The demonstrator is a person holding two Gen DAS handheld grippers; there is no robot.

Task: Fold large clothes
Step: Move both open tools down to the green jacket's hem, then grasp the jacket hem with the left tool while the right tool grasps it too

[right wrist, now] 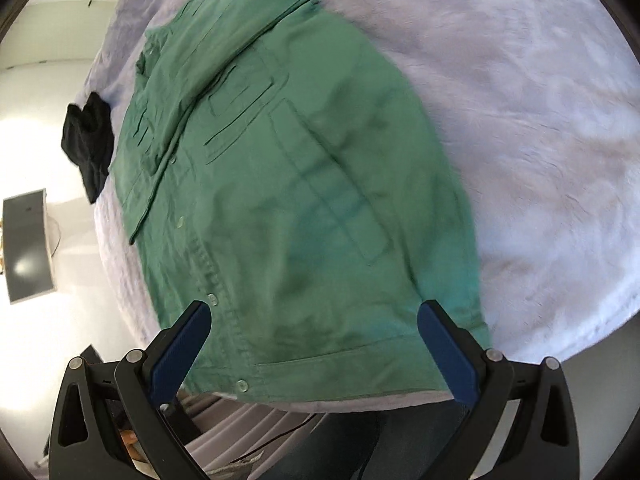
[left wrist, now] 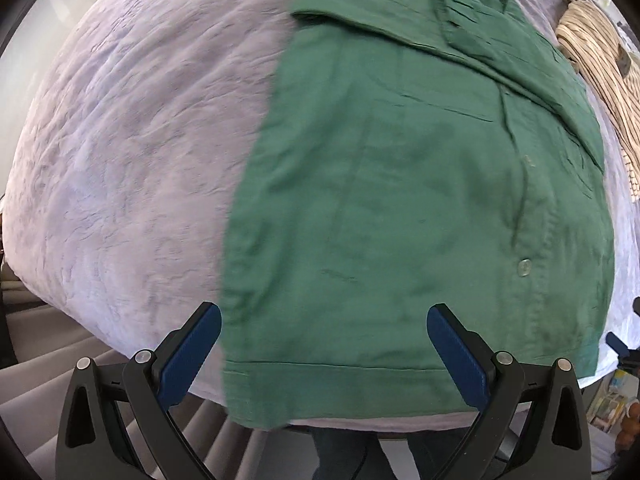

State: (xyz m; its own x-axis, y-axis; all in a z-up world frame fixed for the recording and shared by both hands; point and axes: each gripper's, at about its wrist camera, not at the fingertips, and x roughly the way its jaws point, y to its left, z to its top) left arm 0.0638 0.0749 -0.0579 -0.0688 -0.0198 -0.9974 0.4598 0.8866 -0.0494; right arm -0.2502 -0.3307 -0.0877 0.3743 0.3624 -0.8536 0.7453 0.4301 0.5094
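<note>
shirt position: green shirt (left wrist: 400,200) lies flat on the lilac bed cover (left wrist: 132,152), hem at the near edge of the bed, collar end toward the far edge
long axis: runs from near edge to far edge, straight away from both grippers
left gripper (left wrist: 324,344): jaws wide apart, empty, hanging over the hem's left corner
right gripper (right wrist: 314,340): jaws wide apart, empty, over the hem near the button strip
nearer hand: about equal; each sits at its own hem corner
shirt look: sleeves folded in, narrow rectangle, chest pocket and buttons up, light creases
likely next: pinch hem, carry it toward collar
others: black garment (right wrist: 89,144) at bed edge; striped cloth (left wrist: 596,80) beside shirt
</note>
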